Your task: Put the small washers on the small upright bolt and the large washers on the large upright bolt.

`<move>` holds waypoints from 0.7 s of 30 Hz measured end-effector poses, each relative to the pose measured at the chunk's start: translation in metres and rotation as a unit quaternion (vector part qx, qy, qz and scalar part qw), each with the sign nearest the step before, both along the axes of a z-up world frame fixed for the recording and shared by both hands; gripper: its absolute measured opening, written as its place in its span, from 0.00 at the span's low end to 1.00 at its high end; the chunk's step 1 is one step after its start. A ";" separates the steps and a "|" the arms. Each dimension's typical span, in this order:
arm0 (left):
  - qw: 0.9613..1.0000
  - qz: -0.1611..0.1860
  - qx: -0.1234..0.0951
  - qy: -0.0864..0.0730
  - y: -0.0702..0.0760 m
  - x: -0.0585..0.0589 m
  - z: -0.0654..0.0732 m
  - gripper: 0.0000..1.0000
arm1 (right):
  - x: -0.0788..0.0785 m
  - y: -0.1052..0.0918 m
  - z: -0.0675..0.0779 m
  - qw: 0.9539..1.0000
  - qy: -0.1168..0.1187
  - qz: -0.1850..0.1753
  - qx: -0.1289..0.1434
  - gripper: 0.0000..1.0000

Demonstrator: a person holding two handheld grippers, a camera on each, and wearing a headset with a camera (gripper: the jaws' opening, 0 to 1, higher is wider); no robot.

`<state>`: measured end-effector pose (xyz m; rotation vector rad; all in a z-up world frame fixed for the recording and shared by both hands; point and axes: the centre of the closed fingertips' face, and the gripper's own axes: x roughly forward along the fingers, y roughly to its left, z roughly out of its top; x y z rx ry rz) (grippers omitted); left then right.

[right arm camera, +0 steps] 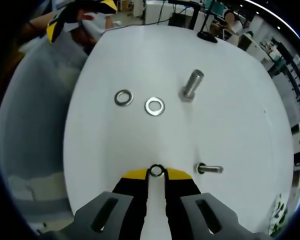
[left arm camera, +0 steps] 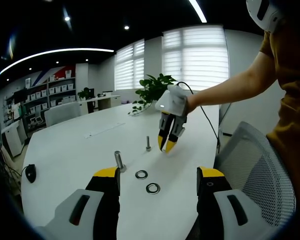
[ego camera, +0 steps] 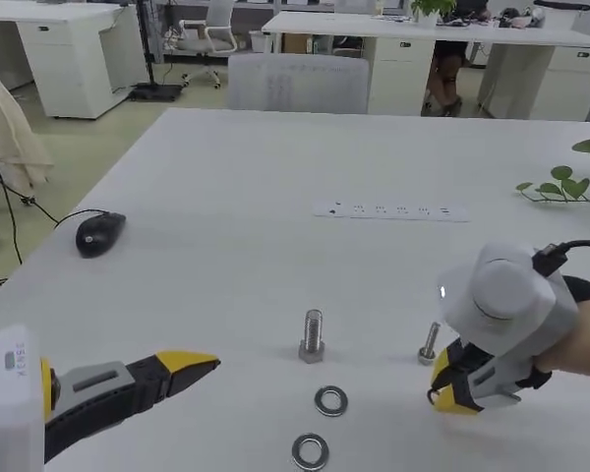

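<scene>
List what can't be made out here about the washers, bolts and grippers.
Head view: the housing of the right gripper hides the small washer at its tips.
Head view: the left gripper is cut off by the lower left edge.
The small upright bolt is too small to show whether a washer already sits on it.

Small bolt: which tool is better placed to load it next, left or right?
Right. The right tool is shut on a small washer, close beside the small bolt. The left tool is open, empty and farther off.
</scene>
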<state>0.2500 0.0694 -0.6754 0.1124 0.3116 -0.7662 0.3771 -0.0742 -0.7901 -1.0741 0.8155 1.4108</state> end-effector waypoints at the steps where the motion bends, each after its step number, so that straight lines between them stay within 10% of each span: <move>1: 1.000 -0.001 0.000 0.000 0.000 0.000 0.000 0.61 | 0.000 -0.001 0.001 1.000 0.000 -0.001 0.000 0.12; 21: 1.000 -0.004 0.000 0.000 -0.003 0.002 0.001 0.61 | 0.032 -0.018 0.027 0.999 -0.026 -0.031 0.009 0.12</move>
